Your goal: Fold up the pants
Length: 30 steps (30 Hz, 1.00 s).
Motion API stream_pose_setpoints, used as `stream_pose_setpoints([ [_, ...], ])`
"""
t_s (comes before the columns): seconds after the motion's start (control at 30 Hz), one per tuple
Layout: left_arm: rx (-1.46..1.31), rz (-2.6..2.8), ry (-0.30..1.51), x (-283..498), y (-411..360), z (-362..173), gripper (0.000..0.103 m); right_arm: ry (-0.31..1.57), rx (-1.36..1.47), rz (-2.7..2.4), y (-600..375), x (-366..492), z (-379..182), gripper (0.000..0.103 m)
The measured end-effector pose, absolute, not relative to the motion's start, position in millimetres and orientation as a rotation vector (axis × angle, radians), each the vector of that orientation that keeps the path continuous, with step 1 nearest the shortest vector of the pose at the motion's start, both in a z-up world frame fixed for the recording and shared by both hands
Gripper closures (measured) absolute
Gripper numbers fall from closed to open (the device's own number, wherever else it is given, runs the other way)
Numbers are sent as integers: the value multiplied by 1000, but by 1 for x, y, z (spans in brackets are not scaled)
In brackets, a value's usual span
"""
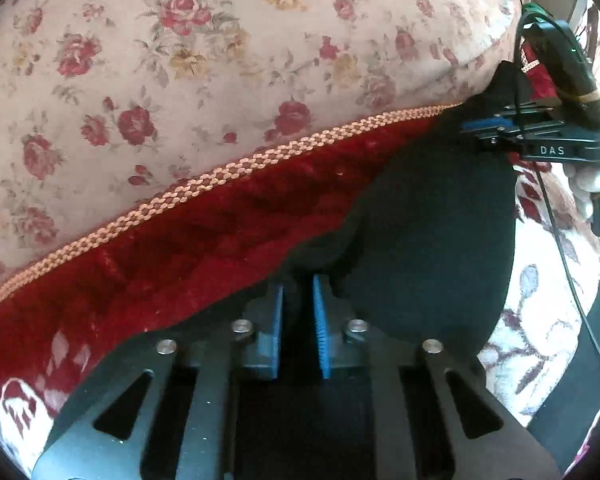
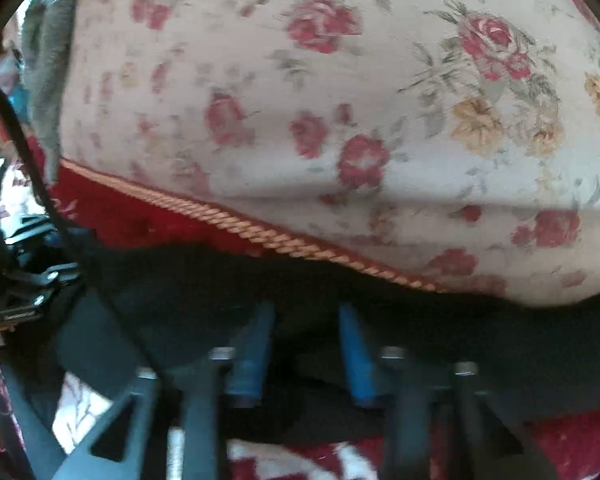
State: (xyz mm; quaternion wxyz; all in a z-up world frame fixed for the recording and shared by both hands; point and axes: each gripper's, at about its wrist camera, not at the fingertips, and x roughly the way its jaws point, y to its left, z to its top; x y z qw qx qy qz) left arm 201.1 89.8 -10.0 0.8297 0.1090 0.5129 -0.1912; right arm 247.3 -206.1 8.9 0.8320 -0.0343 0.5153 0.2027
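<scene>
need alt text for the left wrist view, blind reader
The left tongs, blue-padded, are shut on a bunched edge of the black fabric pants, which hang in front of a dark red velvet cover with gold braid trim. Behind it is a cream rose-patterned cloth. At upper right, the right tongs pinch another part of the pants.

The right wrist view is motion-blurred throughout. The tips of the right claw (image 2: 306, 320) are lost against the black pants (image 2: 204, 280), so its grip cannot be judged there. The pants (image 1: 432, 216) are cut off behind the left claw (image 1: 299, 280). A grey cloth (image 2: 46, 80) is cropped by the frame.
</scene>
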Motion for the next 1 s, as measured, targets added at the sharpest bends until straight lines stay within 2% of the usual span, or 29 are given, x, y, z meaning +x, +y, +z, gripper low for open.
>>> stream_pose_setpoints([
  [0.13,211,-419,1061,182,94,1,98,1041,-60,430,-201,231,22,97],
  [0.43,158,-471,953,112,104,42,98,947,50,477,-223,164,74,98],
  [0.6,164,-509,927,59,102,48,99,937,261,521,-225,106,68,98],
  [0.63,175,-513,927,50,99,49,99,931,314,516,-229,97,66,96],
  [0.67,185,-516,932,42,98,48,99,928,379,507,-237,87,62,86],
  [0.7,193,-514,940,33,96,44,99,927,463,491,-246,76,55,65],
  [0.77,194,-491,954,26,93,38,98,936,604,467,-255,68,40,42],
  [0.87,96,-456,1006,22,102,36,97,996,804,384,-282,55,17,42],
  [0.97,-75,-431,1021,13,119,43,96,957,894,328,-299,45,12,42],
  [1.0,-117,-401,1026,12,124,44,90,947,912,319,-303,46,11,42],
])
